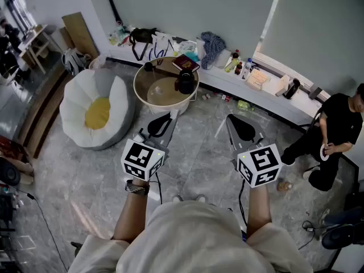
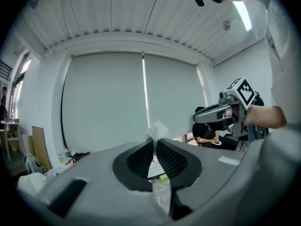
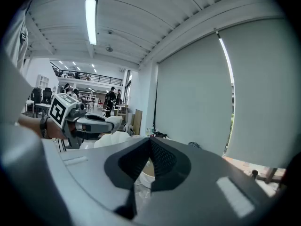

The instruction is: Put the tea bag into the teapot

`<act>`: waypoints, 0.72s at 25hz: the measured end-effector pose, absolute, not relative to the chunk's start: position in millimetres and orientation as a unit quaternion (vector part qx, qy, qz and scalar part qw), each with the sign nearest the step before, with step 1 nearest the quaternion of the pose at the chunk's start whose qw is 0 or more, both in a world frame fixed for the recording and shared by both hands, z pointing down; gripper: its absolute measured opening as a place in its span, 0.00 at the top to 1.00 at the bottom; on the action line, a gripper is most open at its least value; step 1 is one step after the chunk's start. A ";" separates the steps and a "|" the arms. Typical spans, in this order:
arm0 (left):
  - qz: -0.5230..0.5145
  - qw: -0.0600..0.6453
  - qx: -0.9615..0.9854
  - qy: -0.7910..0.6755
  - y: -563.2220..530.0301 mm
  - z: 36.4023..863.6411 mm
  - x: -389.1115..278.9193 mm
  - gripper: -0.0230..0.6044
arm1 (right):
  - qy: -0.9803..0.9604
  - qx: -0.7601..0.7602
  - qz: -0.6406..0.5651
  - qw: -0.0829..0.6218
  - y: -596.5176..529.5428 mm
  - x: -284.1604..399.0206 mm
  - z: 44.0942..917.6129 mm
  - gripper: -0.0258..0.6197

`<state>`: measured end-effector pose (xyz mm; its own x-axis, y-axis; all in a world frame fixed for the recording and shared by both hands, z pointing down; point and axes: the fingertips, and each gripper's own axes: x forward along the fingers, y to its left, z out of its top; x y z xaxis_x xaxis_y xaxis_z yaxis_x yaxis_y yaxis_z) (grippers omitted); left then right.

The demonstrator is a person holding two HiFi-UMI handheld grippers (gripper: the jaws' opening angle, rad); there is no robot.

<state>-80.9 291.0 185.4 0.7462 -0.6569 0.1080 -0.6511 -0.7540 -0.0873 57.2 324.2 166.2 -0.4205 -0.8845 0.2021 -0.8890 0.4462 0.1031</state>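
Note:
My left gripper (image 1: 171,116) is held in the air short of the round table (image 1: 149,94), shut on a white tea bag (image 2: 157,128) whose crumpled top sticks out above the pinched tips; in the head view the tea bag (image 1: 174,113) is a small white speck at those tips. A dark teapot (image 1: 185,82) stands on the table's right side, beyond that gripper. My right gripper (image 1: 230,118) hovers level with the left one, jaws shut with nothing between them. In the right gripper view the jaws (image 3: 150,138) meet over the table.
A white beanbag with a yellow centre (image 1: 96,110) lies left of the table. A red book (image 1: 186,63) rests on the table's far edge. A cluttered low ledge (image 1: 267,98) runs along the wall. A person in black (image 1: 336,134) sits at the right.

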 end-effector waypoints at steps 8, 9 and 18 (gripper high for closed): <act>-0.065 0.027 -0.931 0.359 296.5 183.9 -75.3 0.93 | -0.829 0.553 0.013 0.077 324.1 75.6 157.7 0.95; -0.066 0.027 -0.930 0.361 298.2 185.0 -74.0 0.93 | -0.827 0.558 0.010 0.071 325.4 79.6 156.0 0.95; -0.077 0.023 -0.921 0.381 321.6 196.0 -53.7 0.93 | -0.860 0.508 0.046 0.029 346.9 95.0 156.6 0.95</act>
<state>-53.7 321.6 196.0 0.6975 -0.7057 0.1246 -0.6987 -0.7083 -0.1006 95.0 346.9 156.6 -0.4818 -0.8709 0.0972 -0.8763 0.4793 -0.0491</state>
